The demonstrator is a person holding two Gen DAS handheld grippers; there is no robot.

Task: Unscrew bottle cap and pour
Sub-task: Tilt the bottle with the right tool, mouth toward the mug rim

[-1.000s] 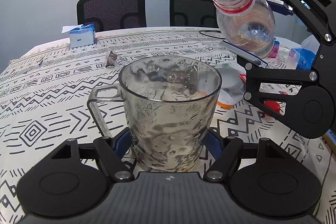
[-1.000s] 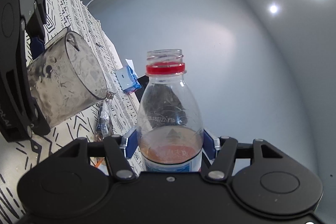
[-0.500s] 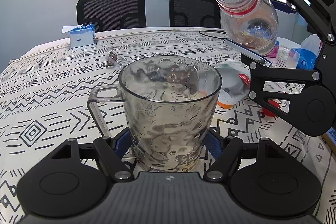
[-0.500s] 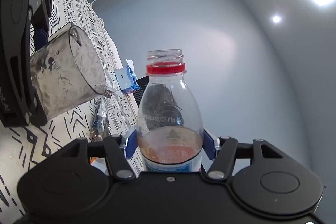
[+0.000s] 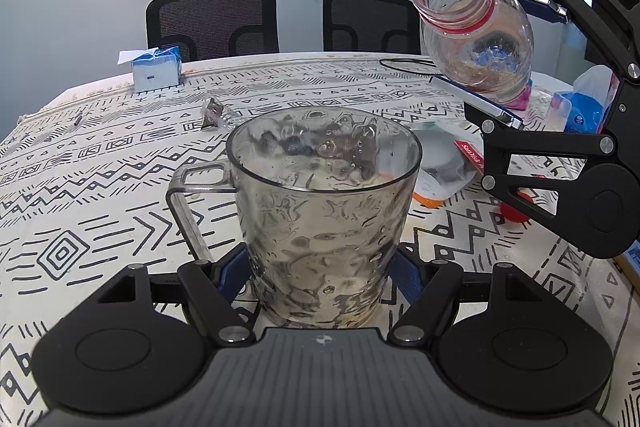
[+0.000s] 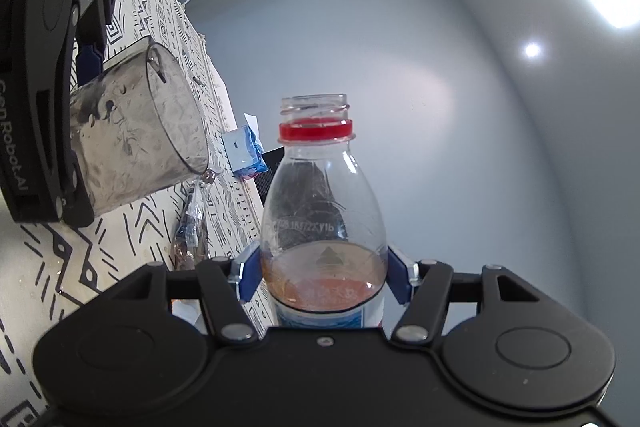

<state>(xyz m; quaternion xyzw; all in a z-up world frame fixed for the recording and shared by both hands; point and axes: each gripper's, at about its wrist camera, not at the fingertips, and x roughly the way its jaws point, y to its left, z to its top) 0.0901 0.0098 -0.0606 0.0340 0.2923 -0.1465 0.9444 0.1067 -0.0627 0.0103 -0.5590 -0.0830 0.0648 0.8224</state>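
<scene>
A clear dimpled mug (image 5: 324, 211) with its handle to the left stands on the patterned tablecloth (image 5: 100, 187), and my left gripper (image 5: 320, 267) is shut on its base. Up at the right, my right gripper (image 5: 516, 63) is shut on an uncapped clear plastic bottle (image 5: 476, 39) with a red neck ring, tipped on its side, mouth toward the mug. In the right wrist view the bottle (image 6: 324, 211) holds a little brownish liquid by its blue label, between the gripper's (image 6: 324, 267) blue pads; the mug (image 6: 136, 139) is at the left. A red cap (image 5: 516, 207) lies on the cloth.
A blue-and-white carton (image 5: 154, 67) stands at the table's far edge with two black chairs (image 5: 212, 21) behind. A crumpled wrapper (image 5: 214, 113), white and orange packets (image 5: 444, 167) and blue packaging (image 5: 580, 111) lie behind and right of the mug.
The right gripper has lifted the tipped bottle higher and a little to the right, and rolled slightly. The left gripper and the mug have stayed still.
</scene>
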